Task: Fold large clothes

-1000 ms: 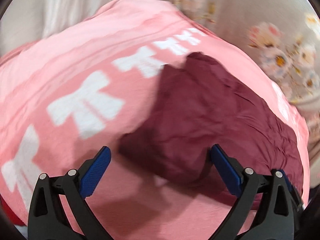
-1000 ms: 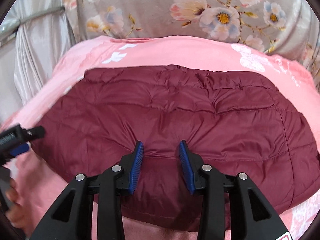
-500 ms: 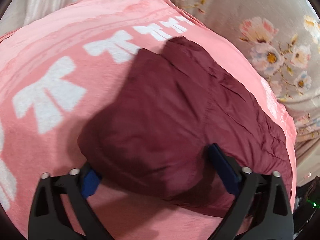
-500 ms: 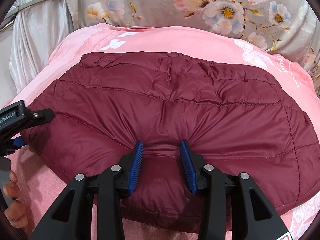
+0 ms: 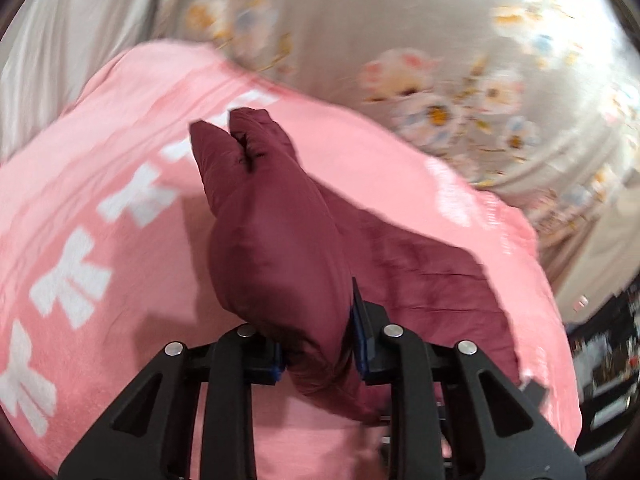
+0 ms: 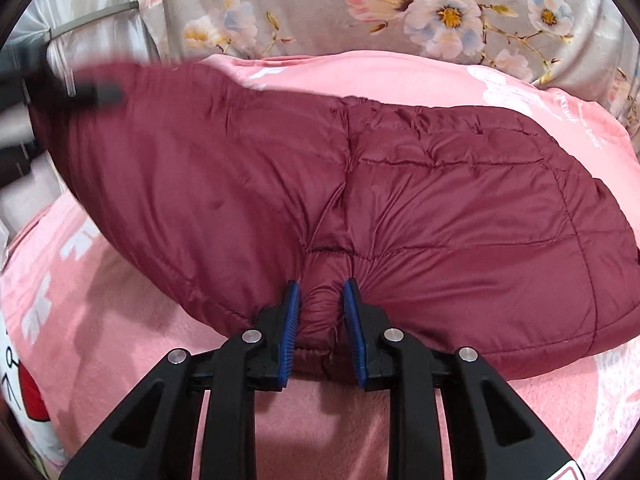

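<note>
The left gripper (image 5: 318, 344) and the right gripper (image 6: 320, 334) are each closing tight on a bunched fold of the dark red padded jacket (image 6: 440, 208), which lies on a pink blanket (image 6: 360, 76) on the bed; the fold should go best if the lifted left end is carried over evenly while the right keeps its hem pinned, since the slippery quilted fabric puffs and slides

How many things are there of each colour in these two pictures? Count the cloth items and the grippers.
Maroon: 1, the quilted jacket
Pink: 1, the blanket with white bows
Grey with flowers: 1, the floral sheet
Black with blue pads: 2, the left gripper and the right gripper, both closing on the jacket
Total: 5
</note>
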